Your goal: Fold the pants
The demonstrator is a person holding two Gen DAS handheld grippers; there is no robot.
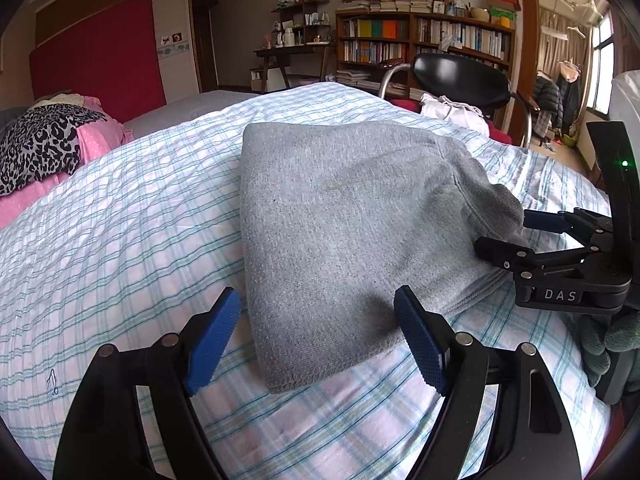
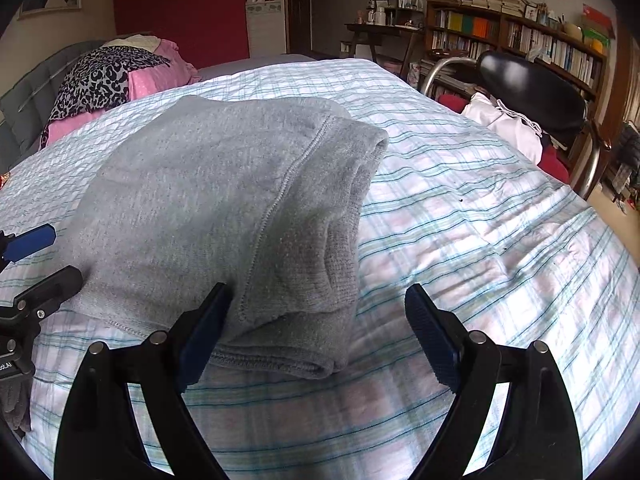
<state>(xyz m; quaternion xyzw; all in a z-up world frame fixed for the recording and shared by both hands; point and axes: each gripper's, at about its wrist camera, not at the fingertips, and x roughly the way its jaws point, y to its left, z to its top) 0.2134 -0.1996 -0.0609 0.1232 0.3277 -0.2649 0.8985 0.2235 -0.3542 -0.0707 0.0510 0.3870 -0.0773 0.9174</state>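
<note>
Pants: grey pants (image 1: 344, 232) lie folded into a thick stack on the checked bedspread (image 1: 100, 240), near the bed's front edge; layered hems face the right side.
Left tongs: left gripper (image 1: 318, 340) is spread wide, holding nothing, its blue pads (image 1: 212, 340) straddling the stack's near corner.
Right tongs: right gripper (image 2: 318, 336) gapes too, empty; its left pad sits against the stack's near end, the other over bare bedspread.
Head end: leopard-print cloth (image 1: 36, 144) on pink bedding (image 1: 96, 136).
Beyond far edge: black chair (image 1: 460, 76), bookshelf (image 1: 424, 40).
</note>
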